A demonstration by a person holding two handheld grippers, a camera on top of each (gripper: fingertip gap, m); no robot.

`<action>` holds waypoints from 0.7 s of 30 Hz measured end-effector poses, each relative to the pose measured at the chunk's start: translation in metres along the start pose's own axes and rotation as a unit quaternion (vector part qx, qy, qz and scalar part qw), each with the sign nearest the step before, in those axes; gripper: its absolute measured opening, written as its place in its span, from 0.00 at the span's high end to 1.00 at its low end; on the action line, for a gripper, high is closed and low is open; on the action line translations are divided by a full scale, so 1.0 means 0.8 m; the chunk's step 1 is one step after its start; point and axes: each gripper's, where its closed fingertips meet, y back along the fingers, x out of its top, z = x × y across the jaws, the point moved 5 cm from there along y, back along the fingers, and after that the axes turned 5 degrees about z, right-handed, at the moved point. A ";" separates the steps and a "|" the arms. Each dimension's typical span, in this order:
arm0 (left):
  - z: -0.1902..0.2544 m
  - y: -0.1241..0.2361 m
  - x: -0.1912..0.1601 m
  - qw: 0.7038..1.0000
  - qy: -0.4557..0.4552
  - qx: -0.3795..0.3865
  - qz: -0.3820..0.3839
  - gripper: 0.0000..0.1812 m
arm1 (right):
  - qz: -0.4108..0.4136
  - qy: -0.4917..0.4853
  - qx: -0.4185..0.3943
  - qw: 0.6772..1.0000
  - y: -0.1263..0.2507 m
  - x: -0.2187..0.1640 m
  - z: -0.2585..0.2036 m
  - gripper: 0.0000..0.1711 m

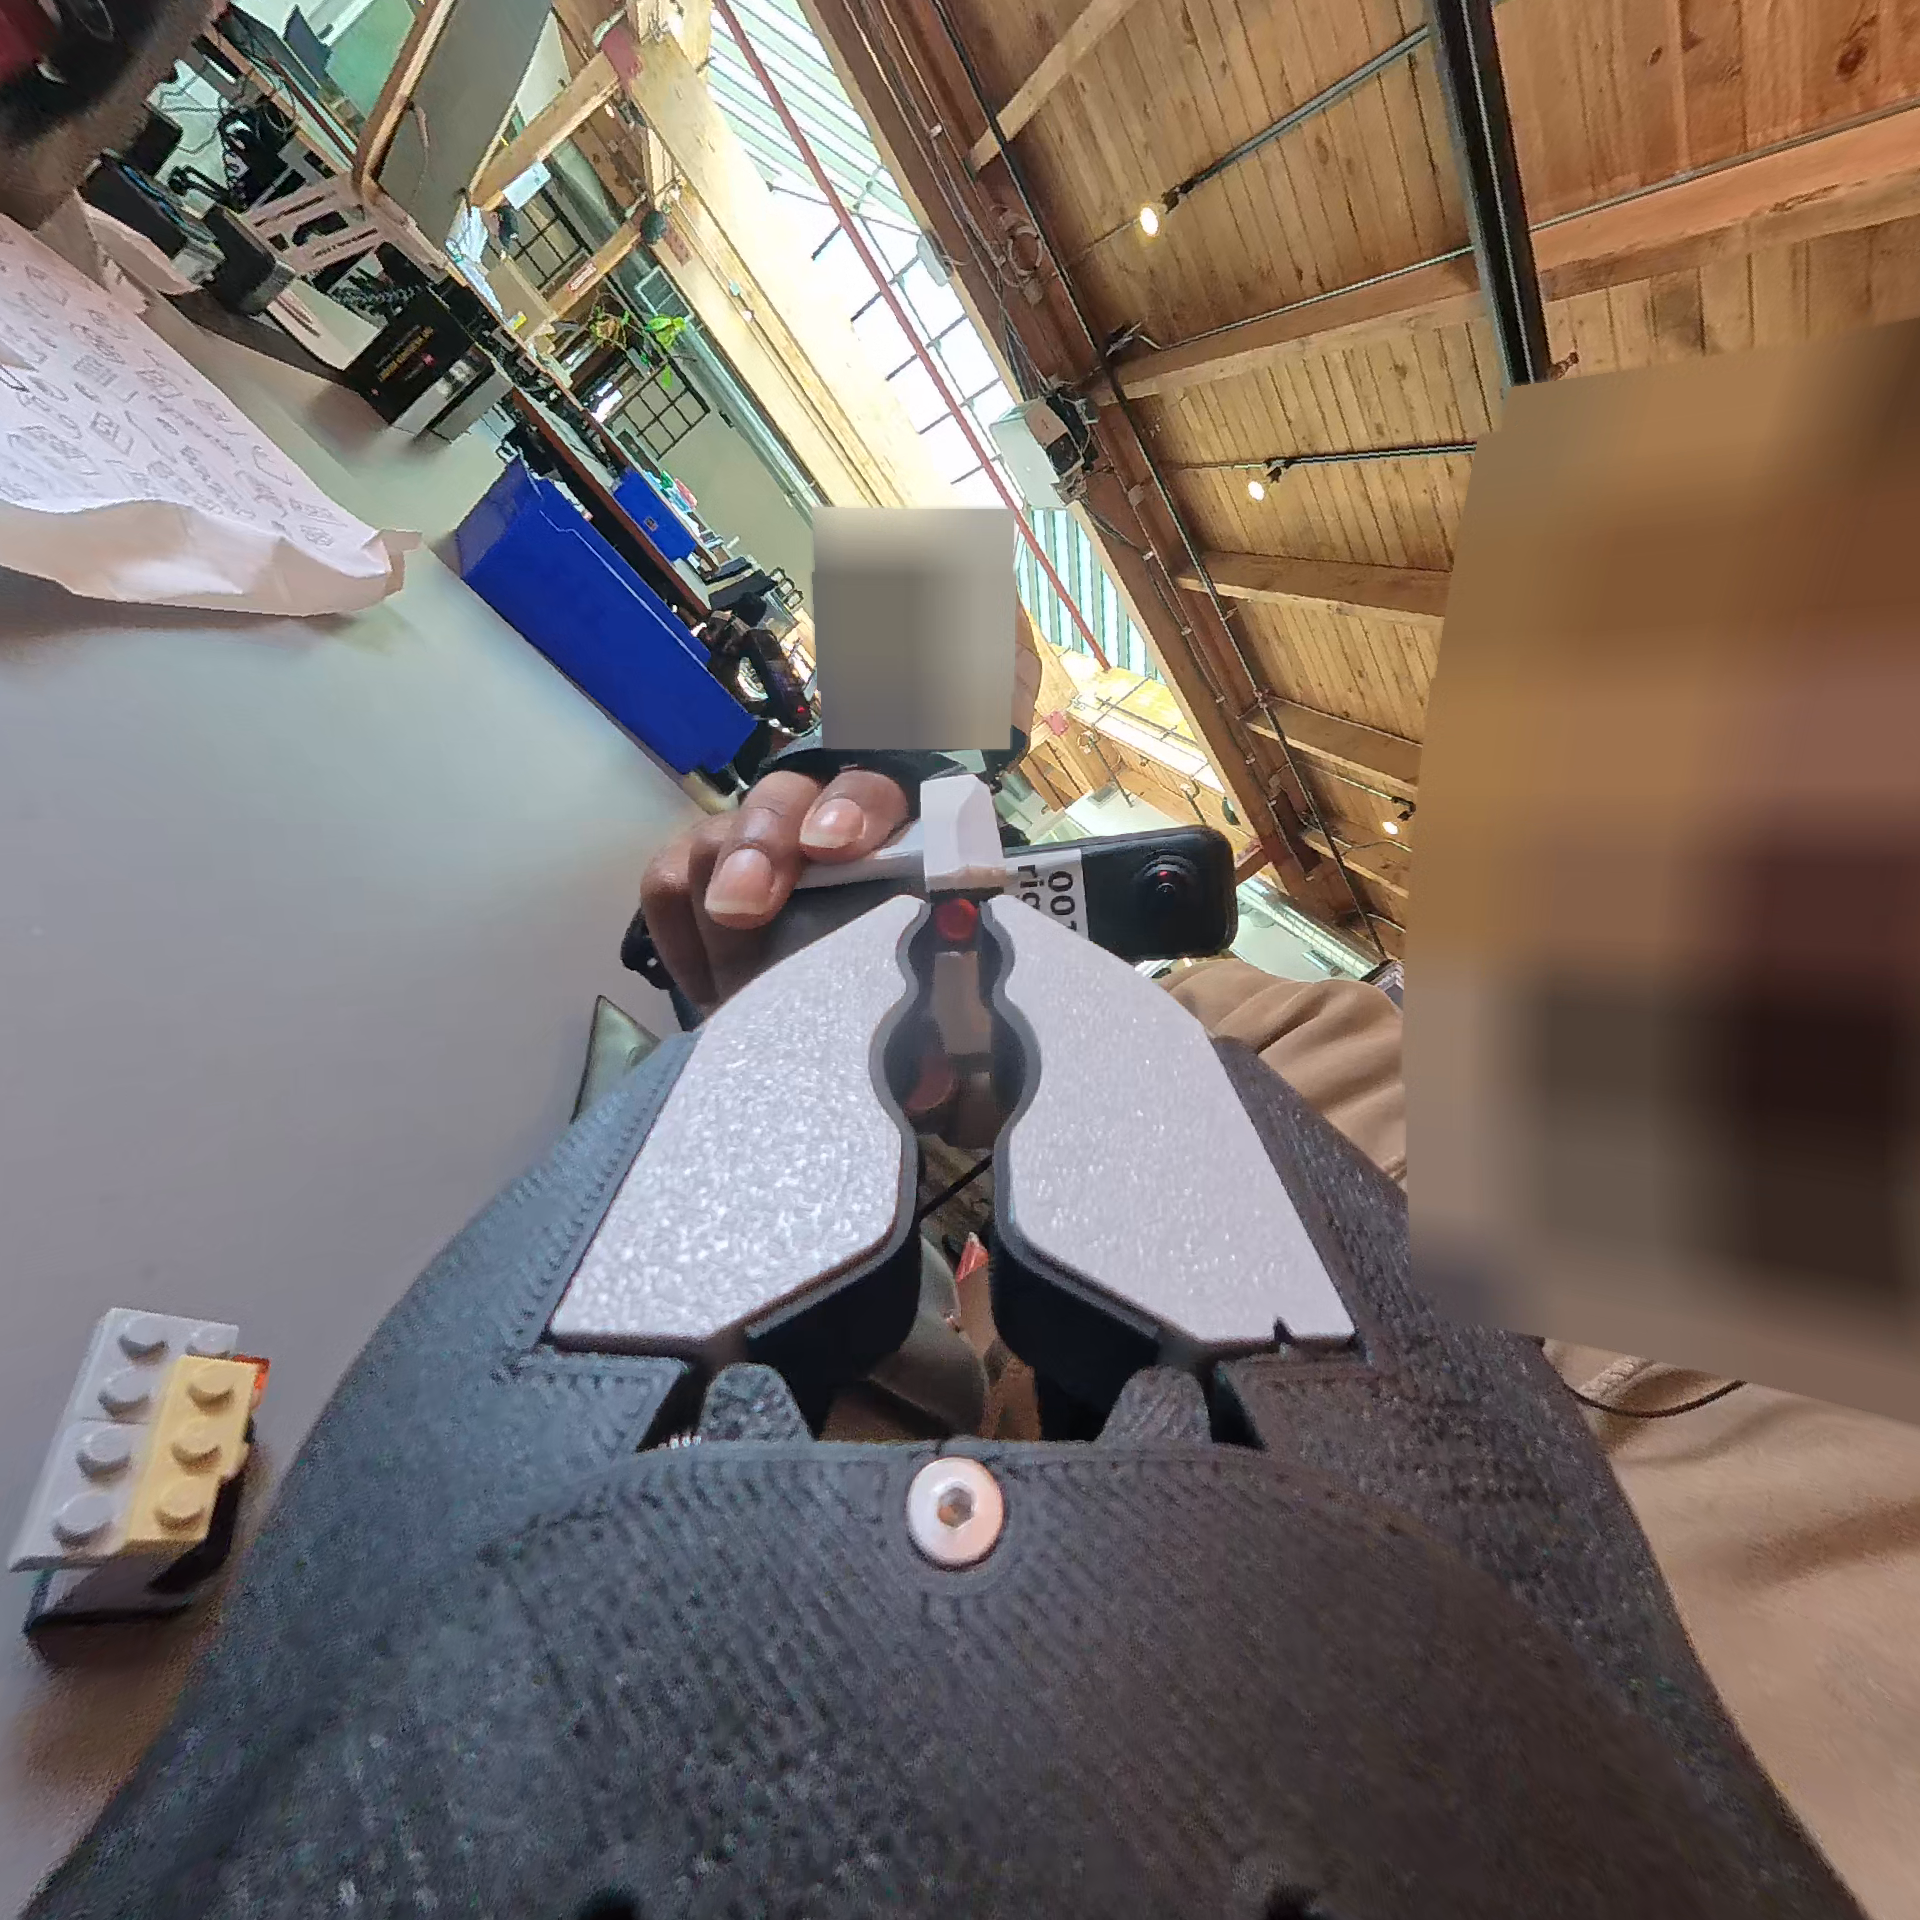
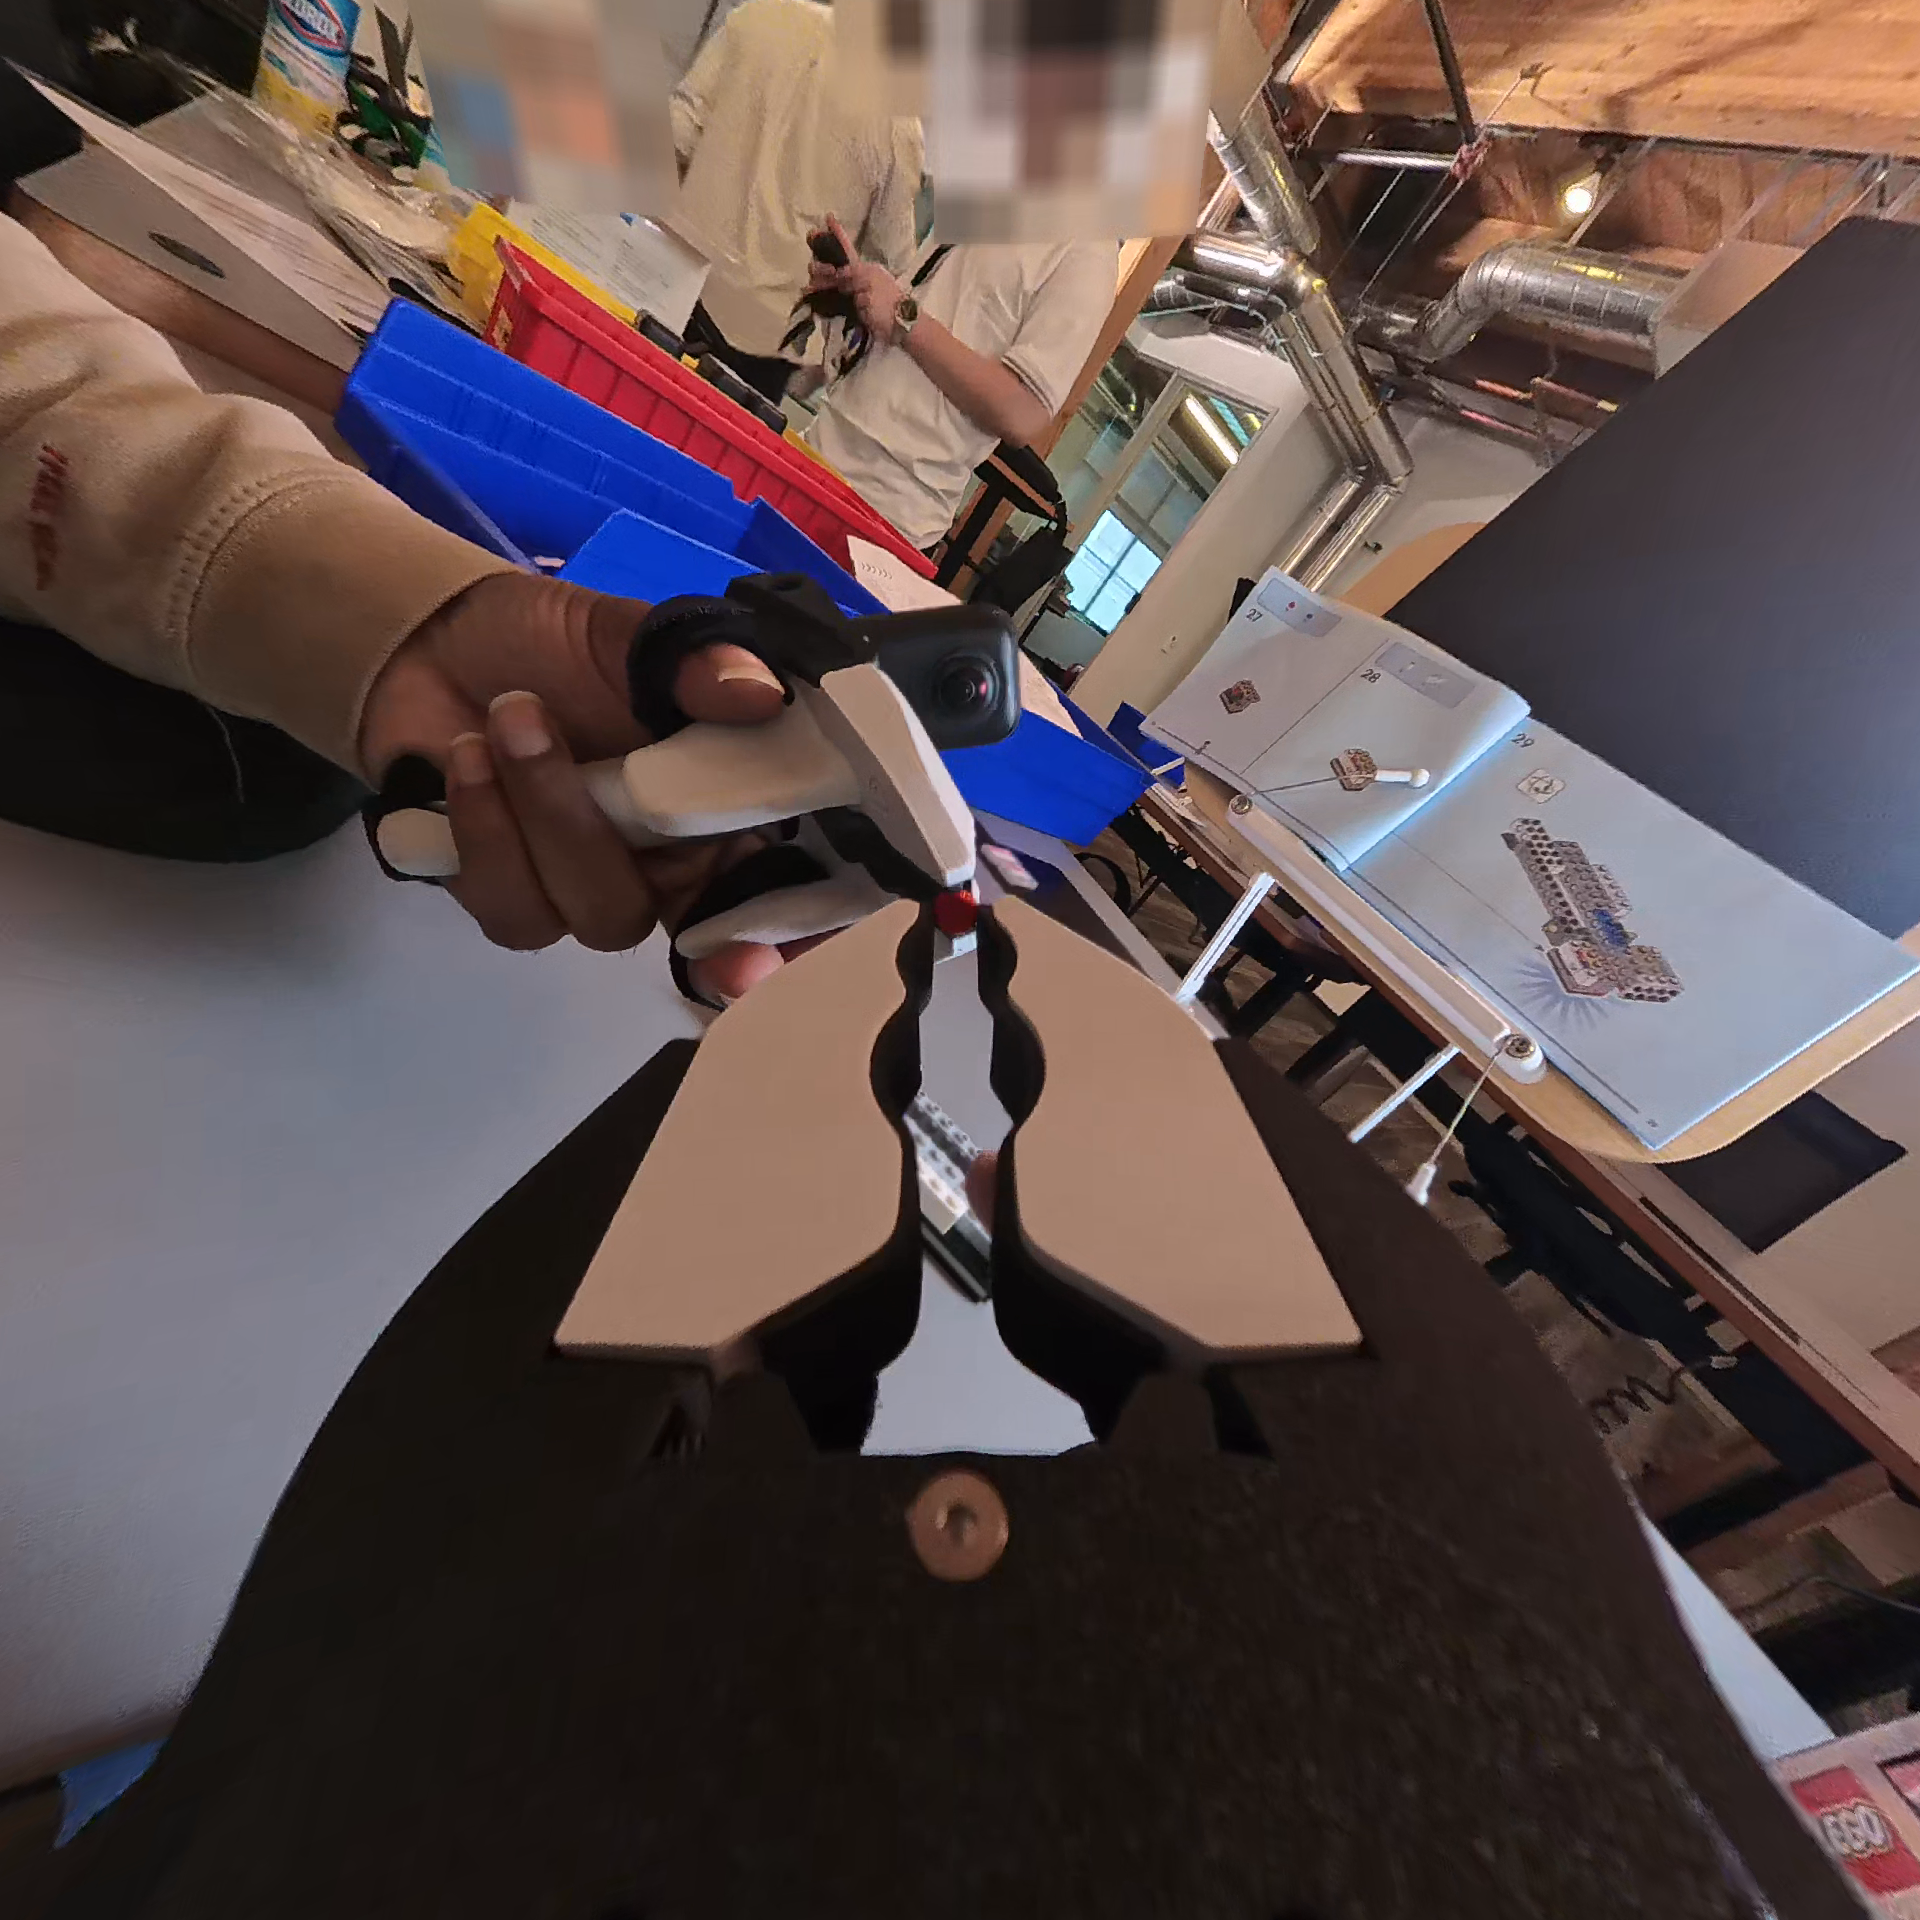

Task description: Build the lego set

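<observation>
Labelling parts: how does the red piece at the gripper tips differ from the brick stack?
The red piece is one small round part, off the table at the left gripper tips; the brick stack is several grey and yellow bricks resting on the table, untouched. Both are Lego.

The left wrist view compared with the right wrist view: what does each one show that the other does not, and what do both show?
Only the left wrist view shows the grey and yellow brick assembly on the table and a printed parts sheet. Only the right wrist view shows the open instruction booklet on a stand and the red bin. Both show a small red piece between nearly closed gripper tips, a hand holding the opposite gripper, and blue bins.
</observation>
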 end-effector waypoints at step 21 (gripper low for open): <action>-0.087 0.070 -0.041 0.803 -0.345 0.354 -0.334 0.77 | -0.190 -0.112 0.069 0.973 0.002 -0.094 0.007 0.96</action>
